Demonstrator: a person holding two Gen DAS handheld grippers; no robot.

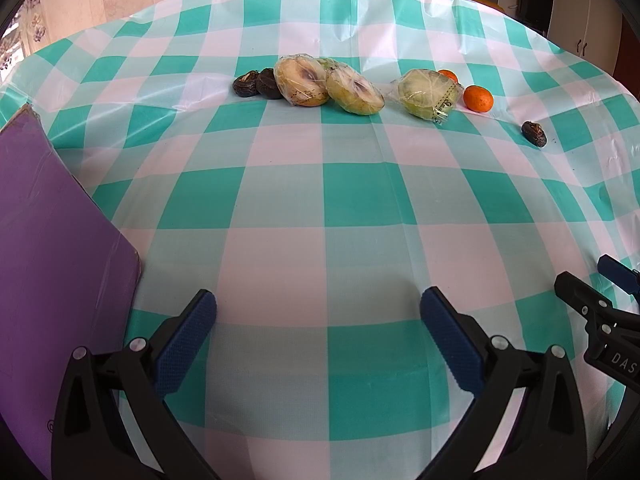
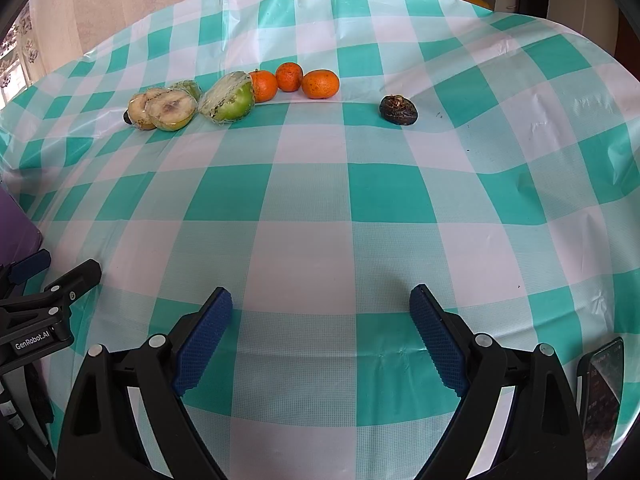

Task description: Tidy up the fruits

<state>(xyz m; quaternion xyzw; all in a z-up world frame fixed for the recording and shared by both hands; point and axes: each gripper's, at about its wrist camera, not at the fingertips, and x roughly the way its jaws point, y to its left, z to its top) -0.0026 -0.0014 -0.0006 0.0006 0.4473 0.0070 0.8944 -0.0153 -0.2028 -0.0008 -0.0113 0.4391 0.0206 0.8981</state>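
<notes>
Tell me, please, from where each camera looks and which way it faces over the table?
Left wrist: sits on the open left gripper, faces the wrapped fruit halves; the right gripper shows beside it.
Right wrist: sits on the open right gripper, faces the oranges; the left gripper shows beside it.
Shared: checked tablecloth, same fruit row.

Checked tablecloth (image 2: 312,200) — wrapped apple halves (image 2: 168,110); 3 oranges (image 2: 320,84); purple board (image 1: 48,240).

On the tablecloth (image 2: 304,208) a row lies at twelve o'clock: wrapped fruit halves (image 2: 168,110) at eleven, three oranges (image 2: 320,84) just beside, one dark fruit (image 2: 398,110) apart at one.
</notes>
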